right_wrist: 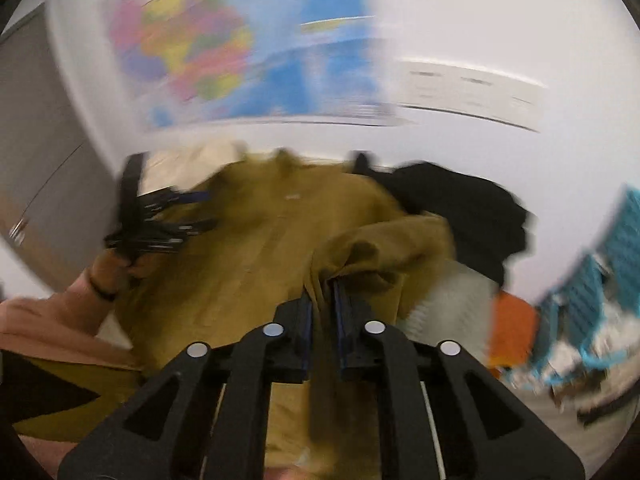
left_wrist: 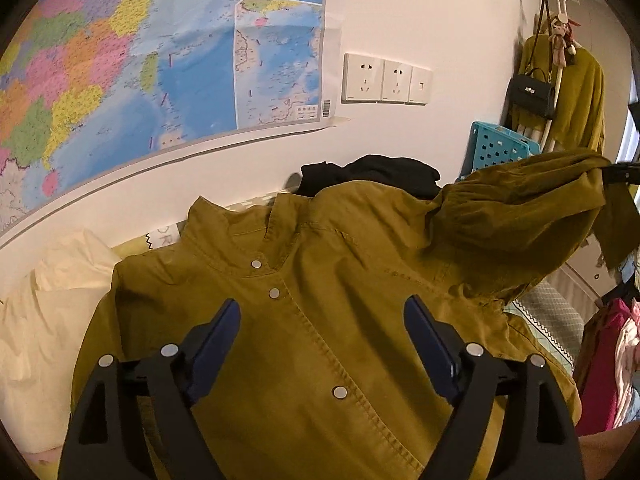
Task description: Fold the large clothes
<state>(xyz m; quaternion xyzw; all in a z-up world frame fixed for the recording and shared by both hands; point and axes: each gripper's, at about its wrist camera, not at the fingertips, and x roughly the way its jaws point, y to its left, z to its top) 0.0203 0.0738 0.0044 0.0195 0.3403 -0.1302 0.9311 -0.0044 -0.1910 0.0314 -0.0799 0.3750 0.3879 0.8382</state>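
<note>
A mustard-yellow jacket [left_wrist: 320, 340] lies front up on the bed, its snap-button placket running down the middle. My left gripper [left_wrist: 322, 304] hovers over its chest, jaws wide open with nothing between them. One sleeve [left_wrist: 520, 200] is lifted up and out to the right, where the right gripper [left_wrist: 622, 174] holds its cuff. In the blurred right wrist view, my right gripper [right_wrist: 322, 292] is shut on a bunched fold of that sleeve [right_wrist: 380, 248] above the jacket [right_wrist: 260, 240]. The left gripper [right_wrist: 188, 212] shows at the left there, held by a hand [right_wrist: 104, 272].
A black garment [left_wrist: 372, 172] lies behind the jacket's collar. A cream pillow [left_wrist: 48, 300] sits to the left, against the wall with the map [left_wrist: 160, 60]. A blue basket [left_wrist: 496, 152], a coat stand with a handbag [left_wrist: 532, 92] and piled clothes [left_wrist: 608, 360] crowd the right.
</note>
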